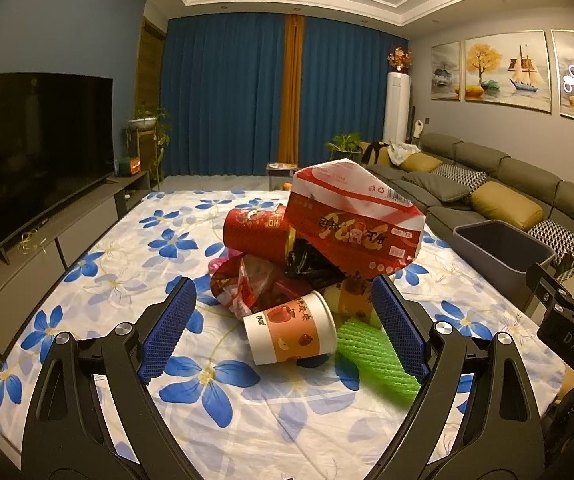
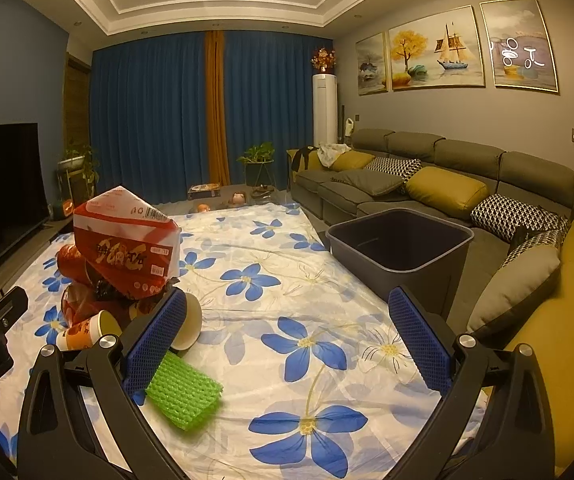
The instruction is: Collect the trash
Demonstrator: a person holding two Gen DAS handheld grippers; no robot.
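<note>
A heap of trash lies on the flowered cloth (image 1: pixel 191 248). On top rests a red and white tissue pack (image 1: pixel 357 222) (image 2: pixel 127 246), over a red cup (image 1: pixel 257 234), a black bag (image 1: pixel 311 262) and a red wrapper (image 1: pixel 243 286). In front lie a white paper cup (image 1: pixel 291 330) on its side and green foam netting (image 1: pixel 371 354) (image 2: pixel 185 390). My left gripper (image 1: pixel 283 322) is open, its pads either side of the paper cup. My right gripper (image 2: pixel 293 338) is open over bare cloth, right of the heap. A dark grey bin (image 2: pixel 401 246) (image 1: pixel 503 246) stands at the table's right edge.
A grey sofa (image 2: pixel 427 184) with yellow and patterned cushions runs along the right. A television (image 1: pixel 27 152) on a low cabinet stands left. Blue curtains (image 1: pixel 227 96), plants and a white air conditioner (image 1: pixel 397 106) are at the far end. The right gripper's body (image 1: pixel 567 320) shows in the left wrist view.
</note>
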